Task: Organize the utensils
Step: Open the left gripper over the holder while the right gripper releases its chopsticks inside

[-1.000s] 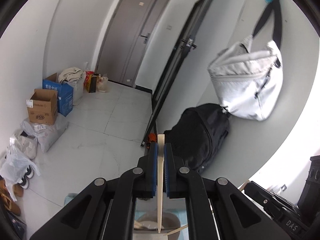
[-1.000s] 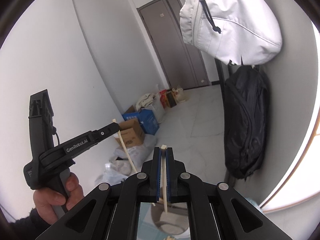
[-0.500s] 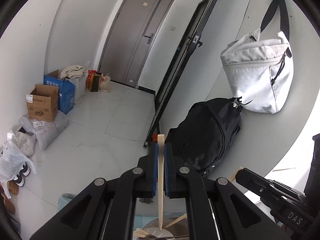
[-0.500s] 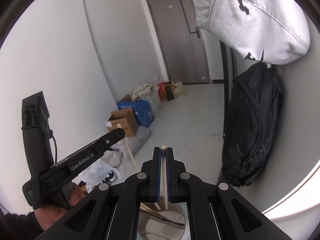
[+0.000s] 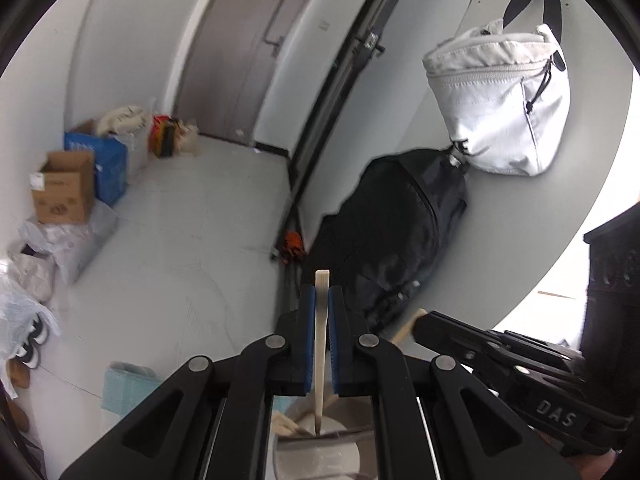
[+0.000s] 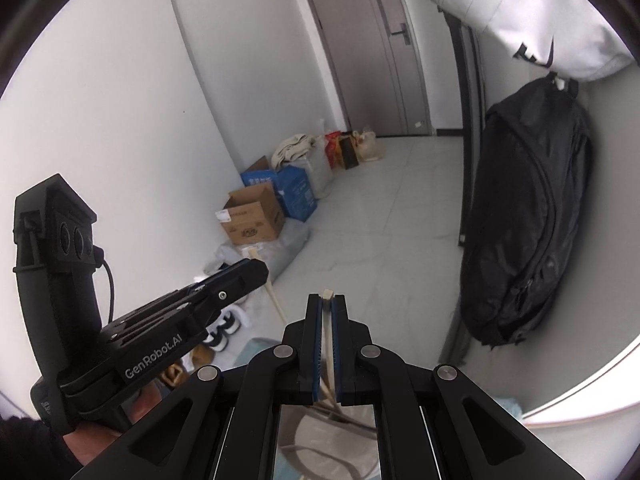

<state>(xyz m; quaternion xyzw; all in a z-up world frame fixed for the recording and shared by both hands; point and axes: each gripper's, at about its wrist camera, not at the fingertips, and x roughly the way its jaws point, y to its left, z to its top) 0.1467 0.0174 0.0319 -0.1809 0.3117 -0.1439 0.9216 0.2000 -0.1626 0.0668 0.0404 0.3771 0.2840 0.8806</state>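
My left gripper [image 5: 322,294] is shut on a pale wooden chopstick [image 5: 321,344] held upright, its lower tip over a round metal holder [image 5: 316,446] that has several chopsticks in it. My right gripper [image 6: 327,304] is shut on another pale chopstick [image 6: 328,344], also upright above the holder [image 6: 320,440]. The left gripper also shows in the right wrist view [image 6: 256,270] at the left, with its chopstick [image 6: 276,302] sticking out below. The right gripper shows in the left wrist view [image 5: 420,322] at the lower right.
A black backpack [image 5: 392,240] leans on the wall under a hanging white bag [image 5: 500,100]. Cardboard and blue boxes [image 6: 260,216], plastic bags and shoes [image 5: 28,344] line the left wall. A grey door [image 6: 372,52] stands at the far end of the tiled floor.
Both grippers have tilted downwards and come closer together over the holder. The metal holder now shows larger below both grippers. Both chopsticks stay clamped.
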